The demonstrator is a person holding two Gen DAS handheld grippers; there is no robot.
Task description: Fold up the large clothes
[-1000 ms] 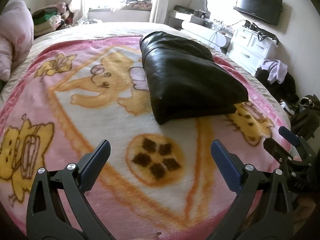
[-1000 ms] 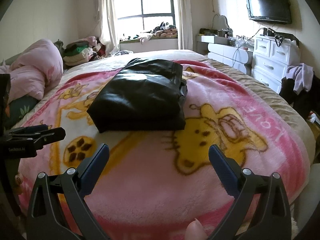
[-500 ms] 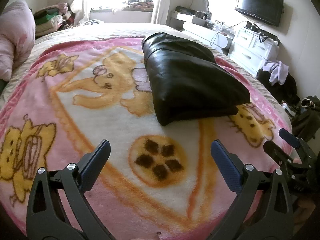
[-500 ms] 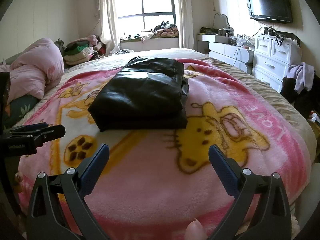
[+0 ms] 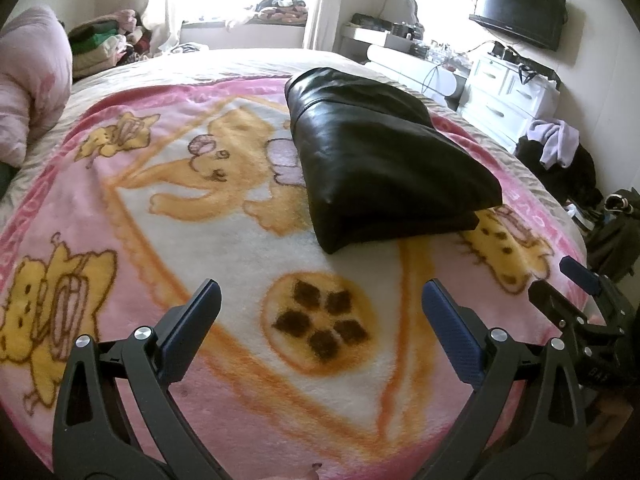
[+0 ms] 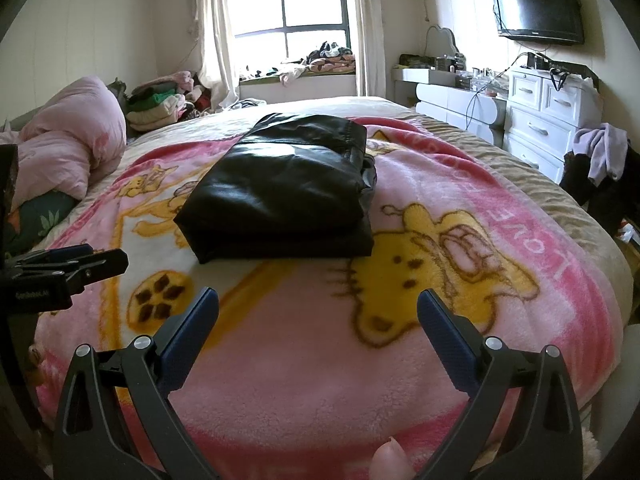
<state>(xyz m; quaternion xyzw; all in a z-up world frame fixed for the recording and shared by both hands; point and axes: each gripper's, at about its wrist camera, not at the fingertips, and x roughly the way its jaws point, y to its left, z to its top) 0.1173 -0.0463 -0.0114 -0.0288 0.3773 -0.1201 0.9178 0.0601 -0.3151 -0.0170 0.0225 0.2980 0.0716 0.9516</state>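
Note:
A black leather garment (image 5: 384, 160) lies folded into a thick rectangle on the pink cartoon blanket (image 5: 200, 216); it also shows in the right wrist view (image 6: 288, 192). My left gripper (image 5: 320, 300) is open and empty, held above the blanket's near part, short of the garment. My right gripper (image 6: 318, 308) is open and empty, also short of the garment, over the blanket's near edge. Each gripper shows at the edge of the other's view: the right one (image 5: 580, 276) and the left one (image 6: 76, 256).
A pink duvet (image 6: 68, 140) is bunched at the left of the bed. Stacked clothes (image 6: 160, 100) lie by the window. White drawers (image 6: 548, 124) and a dark clothes pile (image 6: 600, 172) stand right of the bed, under a wall TV (image 6: 536, 8).
Both grippers have drawn back slightly from the folded garment, which sits a little farther off in both views. Both stay open and empty.

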